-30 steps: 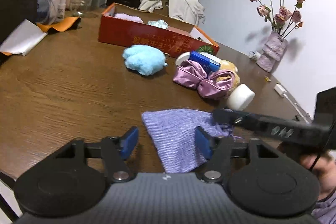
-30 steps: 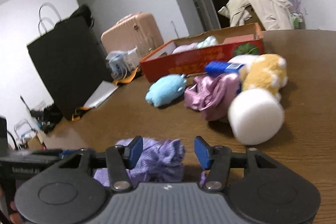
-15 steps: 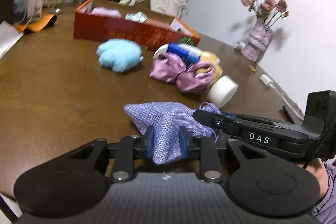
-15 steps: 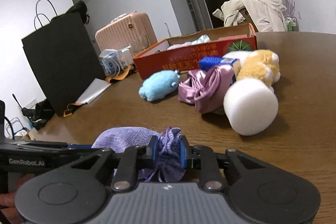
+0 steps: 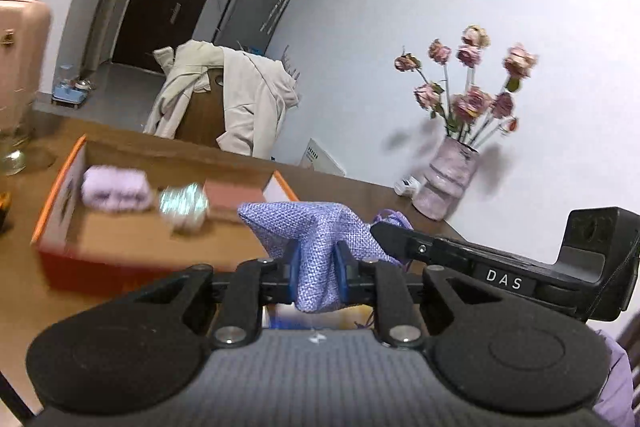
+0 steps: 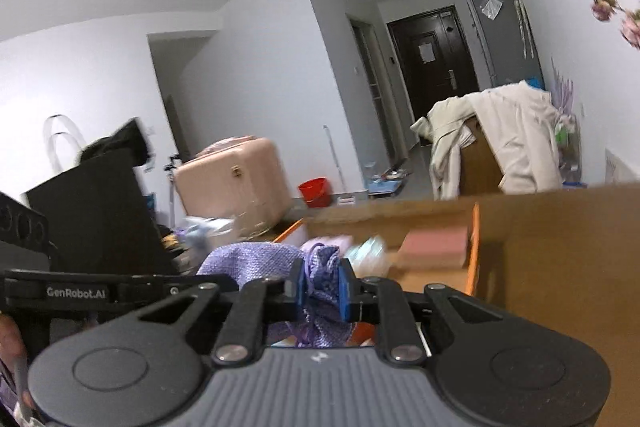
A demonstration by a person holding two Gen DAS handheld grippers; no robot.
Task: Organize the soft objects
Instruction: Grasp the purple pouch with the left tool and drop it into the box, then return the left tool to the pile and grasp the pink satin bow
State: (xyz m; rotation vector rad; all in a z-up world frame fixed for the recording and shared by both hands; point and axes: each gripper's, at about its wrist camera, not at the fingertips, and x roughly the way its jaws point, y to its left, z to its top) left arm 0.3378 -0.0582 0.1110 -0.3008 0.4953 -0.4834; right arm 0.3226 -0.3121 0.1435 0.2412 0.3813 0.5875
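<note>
A purple woven drawstring pouch (image 5: 316, 227) hangs in the air between both grippers. My left gripper (image 5: 318, 267) is shut on its body. My right gripper (image 6: 323, 289) is shut on its gathered drawstring end (image 6: 320, 267). The pouch is held just in front of the red cardboard box (image 5: 120, 227), above the wooden table (image 5: 24, 291). The box holds a folded lilac cloth (image 5: 114, 187), a pale teal bundle (image 5: 184, 201) and a pink block (image 5: 234, 193). The box also shows in the right wrist view (image 6: 472, 243).
A pink vase of dried roses (image 5: 448, 183) stands at the table's far right. A chair draped with a beige coat (image 5: 236, 107) is behind the table. A pink suitcase (image 6: 236, 187) and a black bag (image 6: 92, 211) are at the left.
Both grippers closed on the pouch, lifted it off the table and carried it toward the red box. The plush toys and sponge have dropped out of view.
</note>
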